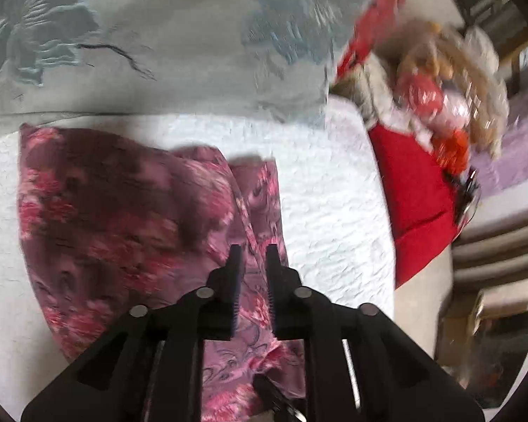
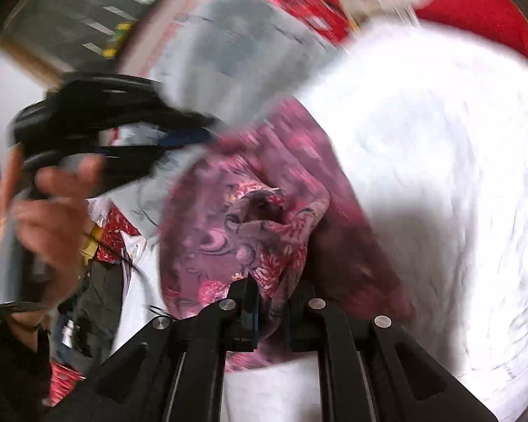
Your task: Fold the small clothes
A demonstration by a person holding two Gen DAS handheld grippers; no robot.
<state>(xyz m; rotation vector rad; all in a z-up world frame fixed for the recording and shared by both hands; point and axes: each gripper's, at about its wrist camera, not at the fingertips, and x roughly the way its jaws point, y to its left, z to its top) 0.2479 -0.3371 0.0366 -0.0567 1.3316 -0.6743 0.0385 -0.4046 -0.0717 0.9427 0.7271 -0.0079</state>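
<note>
I hold one gripper in each hand above a white textured cover on a bed. The small floral garment, in purple and pink, lies on this cover, with one part already doubled over itself.

In the left wrist view, my left gripper hangs over the right part of the garment. Its two black fingers stand a little apart, with a narrow gap, and I see the cloth through the gap below them. The pads do not press on anything. Behind the garment there is a pale blue bedspread with embroidered flowers. To the right I see a red cushion and a stuffed toy, both blurred.

In the right wrist view, my right gripper is clamped on a bunched fold of the same garment. The cloth rises out from between the fingers and spreads toward the cover. On the left side of this view I see my left hand around the grey handle of the other gripper. The picture is much smeared, so finer details I cannot tell.
</note>
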